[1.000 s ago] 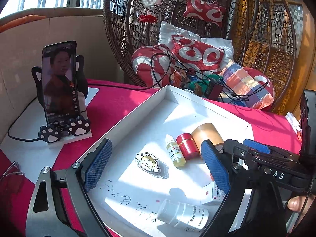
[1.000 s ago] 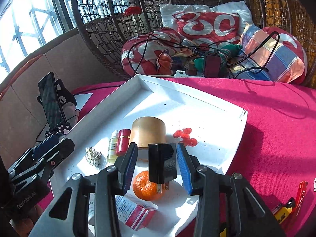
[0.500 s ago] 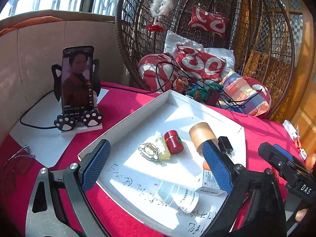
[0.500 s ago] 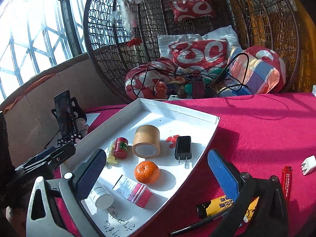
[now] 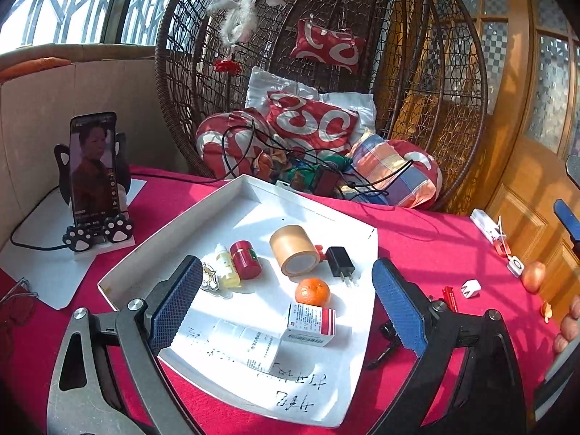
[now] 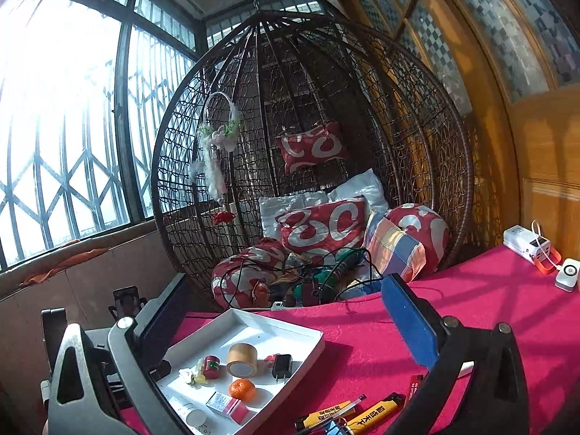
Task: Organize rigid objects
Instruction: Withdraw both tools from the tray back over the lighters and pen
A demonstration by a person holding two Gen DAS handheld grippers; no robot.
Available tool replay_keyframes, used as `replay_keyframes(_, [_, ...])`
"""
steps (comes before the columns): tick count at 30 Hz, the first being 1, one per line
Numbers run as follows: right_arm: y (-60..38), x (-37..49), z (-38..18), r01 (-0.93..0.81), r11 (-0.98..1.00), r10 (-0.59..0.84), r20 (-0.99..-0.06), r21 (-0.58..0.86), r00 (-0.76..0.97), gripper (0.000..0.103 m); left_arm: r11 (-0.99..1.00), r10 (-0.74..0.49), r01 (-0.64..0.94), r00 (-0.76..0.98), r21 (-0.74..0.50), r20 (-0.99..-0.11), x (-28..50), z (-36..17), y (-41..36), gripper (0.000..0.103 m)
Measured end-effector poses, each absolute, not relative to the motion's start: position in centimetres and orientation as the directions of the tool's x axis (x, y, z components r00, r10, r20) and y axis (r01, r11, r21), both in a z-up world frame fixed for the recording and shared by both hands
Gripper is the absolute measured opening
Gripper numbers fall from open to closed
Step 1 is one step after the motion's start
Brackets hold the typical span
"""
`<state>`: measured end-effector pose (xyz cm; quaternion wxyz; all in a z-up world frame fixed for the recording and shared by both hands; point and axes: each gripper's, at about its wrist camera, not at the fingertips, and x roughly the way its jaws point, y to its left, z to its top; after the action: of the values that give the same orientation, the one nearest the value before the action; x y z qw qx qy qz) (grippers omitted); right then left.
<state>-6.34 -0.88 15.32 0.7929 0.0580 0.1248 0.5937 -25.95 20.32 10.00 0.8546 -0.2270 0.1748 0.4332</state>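
Observation:
A white tray [image 5: 232, 203] on the red tablecloth holds a black charger plug [image 5: 340, 261], a tape roll [image 5: 294, 250], a mandarin [image 5: 312, 291], a red jar [image 5: 246, 259], a small yellow bottle [image 5: 226, 265], a red-and-white box [image 5: 311, 324] and a white bottle [image 5: 250, 342]. My left gripper [image 5: 286, 304] is open and empty above the tray's near side. My right gripper [image 6: 282, 322] is open and empty, raised high to the right of the tray [image 6: 308, 330]; the plug [image 6: 282, 365] lies in it.
A phone on a paw stand [image 5: 95, 181] stands left of the tray. A white adapter [image 5: 470, 288], a red lighter [image 5: 449, 297], an onion [image 5: 533, 277] and a power bank [image 6: 525, 244] lie on the cloth to the right. Pens and a yellow lighter [image 6: 373, 413] lie near the tray's right edge. A wicker hanging chair [image 6: 311, 166] stands behind.
My right gripper let go of the black plug in the tray, opened, and pulled up and back. My left gripper also drew back and up from the tray.

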Motion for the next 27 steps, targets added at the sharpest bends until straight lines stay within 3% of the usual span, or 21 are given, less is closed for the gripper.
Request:
replay_keyframes(6, [-3.7,-4.4,14.1,-0.899,0.346,0.938,-0.104,0.267,0.330,0.103,0.554,0.646,-0.807,0.572,-0.205,-0.506,-24.6,10.0,19.3,0.095])
replay_keyframes(27, [-7.6,1.0,10.0,-0.777,0.494,0.870,-0.224,0.389,0.440,0.103,0.673,0.498,-0.705,0.654,-0.222,-0.569,-20.1,8.1,17.8,0.095])
